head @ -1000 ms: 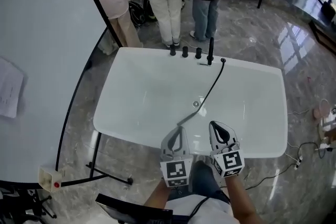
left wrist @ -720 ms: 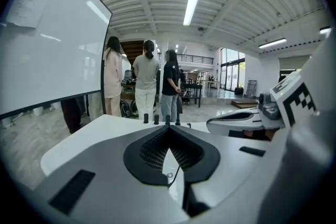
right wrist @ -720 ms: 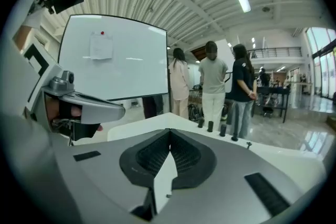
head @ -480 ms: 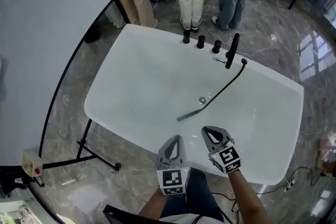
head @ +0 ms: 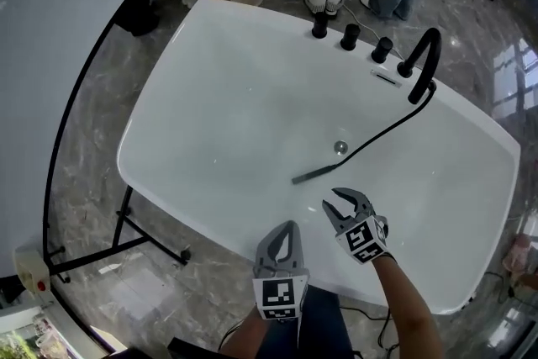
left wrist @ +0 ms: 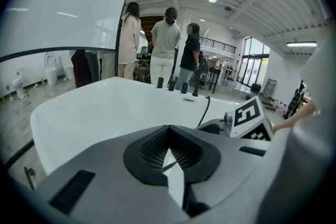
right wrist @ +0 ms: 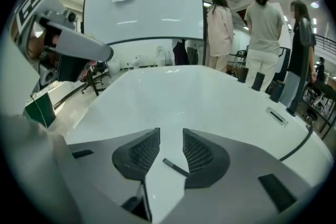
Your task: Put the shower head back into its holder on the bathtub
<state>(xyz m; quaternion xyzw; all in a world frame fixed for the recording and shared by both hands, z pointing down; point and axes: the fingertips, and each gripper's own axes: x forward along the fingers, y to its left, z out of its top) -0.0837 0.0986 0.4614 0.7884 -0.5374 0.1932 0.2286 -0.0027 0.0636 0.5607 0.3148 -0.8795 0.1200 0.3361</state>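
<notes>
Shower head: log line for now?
shower head: lying in bathtub, unheld | right gripper: jaws just opening, empty, aimed at it | left gripper: shut, empty

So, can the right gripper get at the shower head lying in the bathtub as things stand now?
Probably yes. The right gripper hangs just short of the shower head, which lies on the bare floor of the bathtub. Its jaws have just been opening, with nothing gripped between them, and nothing blocks the way.

Grey left tongs [head: 287,226] and right tongs [head: 331,199], black ribbed pads [right wrist: 144,152]
</notes>
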